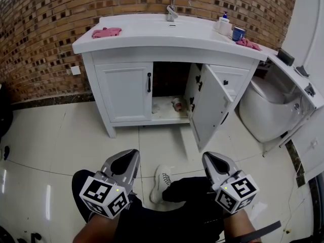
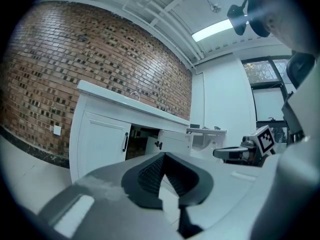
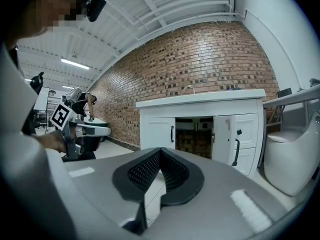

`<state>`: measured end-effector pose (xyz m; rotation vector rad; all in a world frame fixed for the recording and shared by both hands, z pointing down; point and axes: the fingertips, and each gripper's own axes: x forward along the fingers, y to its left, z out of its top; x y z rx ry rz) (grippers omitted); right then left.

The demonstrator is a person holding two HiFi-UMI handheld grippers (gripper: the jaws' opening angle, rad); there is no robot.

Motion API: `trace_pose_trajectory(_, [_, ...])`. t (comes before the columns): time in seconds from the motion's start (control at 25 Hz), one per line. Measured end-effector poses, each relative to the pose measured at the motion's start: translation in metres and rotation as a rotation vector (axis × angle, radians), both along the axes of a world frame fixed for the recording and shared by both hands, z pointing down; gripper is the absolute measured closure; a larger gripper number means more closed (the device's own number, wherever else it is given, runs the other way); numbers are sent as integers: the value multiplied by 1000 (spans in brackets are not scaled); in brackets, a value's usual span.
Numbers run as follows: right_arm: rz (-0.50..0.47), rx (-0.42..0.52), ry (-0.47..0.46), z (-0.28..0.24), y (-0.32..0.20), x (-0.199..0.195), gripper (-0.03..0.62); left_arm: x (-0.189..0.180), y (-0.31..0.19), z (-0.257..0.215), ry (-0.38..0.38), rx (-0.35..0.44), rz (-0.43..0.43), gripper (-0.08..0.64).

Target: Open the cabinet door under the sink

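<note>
The white vanity cabinet (image 1: 124,92) stands under the sink against the brick wall. Its left door (image 1: 126,91) is closed and has a black handle (image 1: 149,82). The right door (image 1: 210,105) stands swung out toward me, showing the dark inside with small items on the floor of it. That open door (image 3: 224,136) also shows in the right gripper view, and in the left gripper view as a door (image 2: 172,143) seen edge-on. My left gripper (image 1: 132,155) and right gripper (image 1: 208,158) are low and near me, well short of the cabinet. Both are shut and hold nothing.
A pink cloth (image 1: 106,32) lies on the counter's left. A soap bottle (image 1: 224,24), a blue cup (image 1: 238,33) and another pink cloth (image 1: 248,43) sit at its right. A white appliance (image 1: 273,110) stands right of the cabinet. The person's shoe (image 1: 162,181) is on the tiled floor.
</note>
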<state>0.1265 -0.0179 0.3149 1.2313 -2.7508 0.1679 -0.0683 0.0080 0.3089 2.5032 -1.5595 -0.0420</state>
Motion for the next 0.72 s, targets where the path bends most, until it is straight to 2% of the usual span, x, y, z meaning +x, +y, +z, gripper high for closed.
trace_pose_trajectory(0.72, [-21,-1,11,1,-2,-8,586,-3,0,0,-4,-3,3,557])
